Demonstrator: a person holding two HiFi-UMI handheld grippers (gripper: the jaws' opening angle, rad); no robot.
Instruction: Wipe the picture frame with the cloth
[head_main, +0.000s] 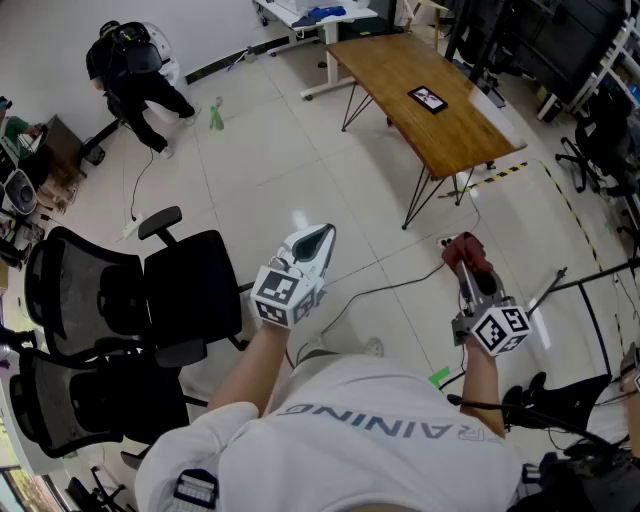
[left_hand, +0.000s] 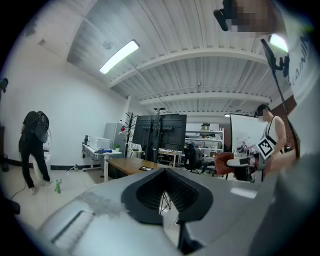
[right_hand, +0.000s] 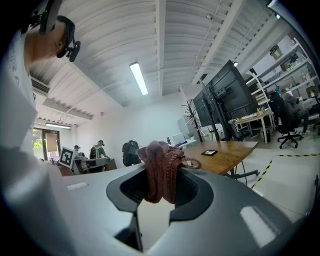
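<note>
Head view: picture frame (head_main: 428, 98) is seen lying flat on the wooden surface (head_main: 390, 60), well apart from both tools, with open floor between. It lies ahead of the right tool (head_main: 470, 268) and slightly to its left, and ahead of the left tool (head_main: 325, 232) and to its right. Neither is clearly nearer. Its long axis is judged to run roughly along the surface's length. The cloth (head_main: 462, 247), reddish, is bunched at the right tool's tip. A cable (head_main: 380, 293) crosses the floor on the way. Office chairs (head_main: 185, 290) stand off to the left, clear of the path. A person (head_main: 135, 70) is bent over far left.

Left gripper view: left tool (left_hand: 165, 172) is read as closed on nothing, floor showing through the gap behind its tips. The frame (left_hand: 145, 168) is noted small on the surface (left_hand: 125, 164), ahead and a little left of the tool's axis.

Right gripper view: right tool (right_hand: 162, 175) is clamped on the cloth (right_hand: 157, 155), which hangs in folds between the jaws. The frame (right_hand: 209, 152) is seen on the surface (right_hand: 235, 150), right of the tool's line. A walk-in is judged necessary before any wipe
</note>
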